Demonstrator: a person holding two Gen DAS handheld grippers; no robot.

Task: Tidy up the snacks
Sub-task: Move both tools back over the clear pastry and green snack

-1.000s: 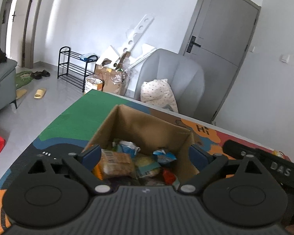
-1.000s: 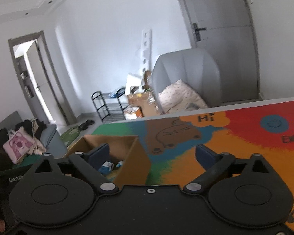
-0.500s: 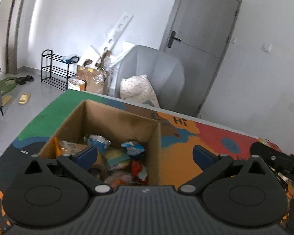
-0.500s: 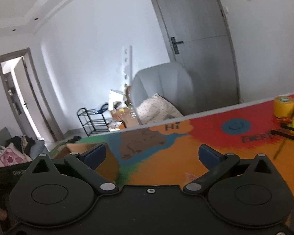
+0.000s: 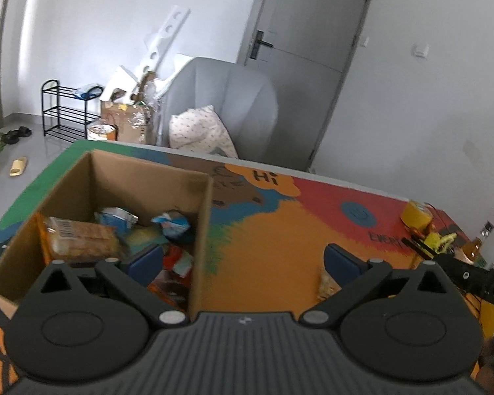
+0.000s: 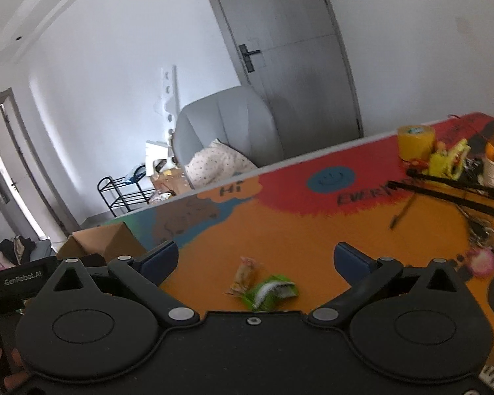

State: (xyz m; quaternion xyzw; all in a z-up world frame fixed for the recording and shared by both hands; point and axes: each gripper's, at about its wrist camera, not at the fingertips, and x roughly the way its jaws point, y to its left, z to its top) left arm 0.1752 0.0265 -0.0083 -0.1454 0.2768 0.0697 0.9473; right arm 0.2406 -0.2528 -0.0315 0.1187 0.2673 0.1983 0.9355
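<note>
While both views swung rightward off the cardboard box (image 5: 122, 177), already stocked with packets, the left claw (image 5: 243, 260) stood fully spread and empty beside the box's right wall. The right claw (image 6: 255, 258), likewise spread and empty, now framed a tan snack packet (image 6: 245, 275) and a green snack packet (image 6: 270, 291) loose on the counter (image 6: 313, 230), probably the next pickups.

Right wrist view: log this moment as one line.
right gripper: open, empty | target: green snack packet beside tan wrapped snack on orange mat | brown cardboard box: far left
</note>
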